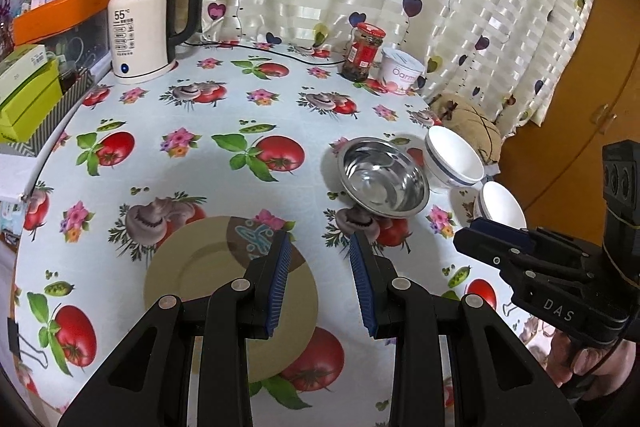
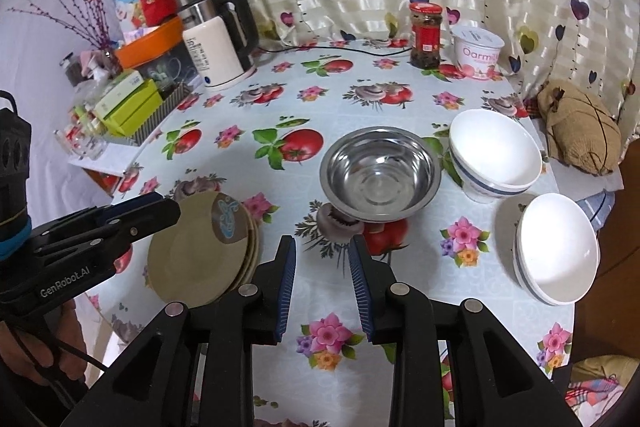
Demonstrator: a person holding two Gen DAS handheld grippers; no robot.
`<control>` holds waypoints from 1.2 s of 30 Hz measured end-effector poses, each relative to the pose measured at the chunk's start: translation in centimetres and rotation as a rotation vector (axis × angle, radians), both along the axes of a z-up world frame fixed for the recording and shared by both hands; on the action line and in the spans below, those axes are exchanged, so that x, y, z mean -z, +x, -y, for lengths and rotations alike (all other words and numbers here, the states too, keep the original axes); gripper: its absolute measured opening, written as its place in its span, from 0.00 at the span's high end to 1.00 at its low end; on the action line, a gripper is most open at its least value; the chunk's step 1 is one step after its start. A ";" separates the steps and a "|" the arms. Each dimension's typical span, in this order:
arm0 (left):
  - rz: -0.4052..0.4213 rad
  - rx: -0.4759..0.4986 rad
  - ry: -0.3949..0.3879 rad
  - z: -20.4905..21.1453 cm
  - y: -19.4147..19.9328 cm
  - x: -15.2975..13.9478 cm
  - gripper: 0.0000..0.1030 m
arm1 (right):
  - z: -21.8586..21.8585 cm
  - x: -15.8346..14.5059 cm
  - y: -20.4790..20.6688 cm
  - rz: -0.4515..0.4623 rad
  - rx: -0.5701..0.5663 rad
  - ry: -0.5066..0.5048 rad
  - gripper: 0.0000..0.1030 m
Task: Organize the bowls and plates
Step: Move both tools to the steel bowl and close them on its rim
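Note:
A stack of tan plates (image 1: 192, 275) (image 2: 196, 259) lies on the flowered tablecloth at the near left. To its right stands a steel bowl (image 1: 384, 179) (image 2: 380, 175). Beyond that are white bowls with a blue band (image 1: 454, 155) (image 2: 496, 151), and a second white pair (image 1: 502, 207) (image 2: 560, 247) sits by the table's right edge. My left gripper (image 1: 320, 243) (image 2: 160, 205) hangs open over the plates' right rim, holding nothing. My right gripper (image 2: 322, 245) (image 1: 476, 231) is open and empty above the cloth in front of the steel bowl.
At the back stand a white kettle (image 1: 144, 23) with its cord, a red-lidded jar (image 1: 362, 53) and a yogurt tub (image 1: 402, 71). A burlap bundle (image 2: 576, 131) sits at the right edge. Green boxes (image 1: 28, 99) crowd the left side. A curtain hangs behind.

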State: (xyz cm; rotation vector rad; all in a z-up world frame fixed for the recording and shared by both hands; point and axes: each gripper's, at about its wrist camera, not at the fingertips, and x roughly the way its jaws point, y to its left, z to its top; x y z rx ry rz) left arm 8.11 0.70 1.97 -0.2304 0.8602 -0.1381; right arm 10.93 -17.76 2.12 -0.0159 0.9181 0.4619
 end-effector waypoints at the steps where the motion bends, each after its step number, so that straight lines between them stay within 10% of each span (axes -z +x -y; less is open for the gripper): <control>1: -0.002 0.003 0.000 0.1 0.2 0.1 0.69 | 0.1 0.1 0.1 -0.002 0.004 -0.001 0.73; 36: -0.116 0.089 -0.027 3.8 12.1 4.9 0.69 | 3.6 6.0 9.2 -0.124 0.150 0.000 0.74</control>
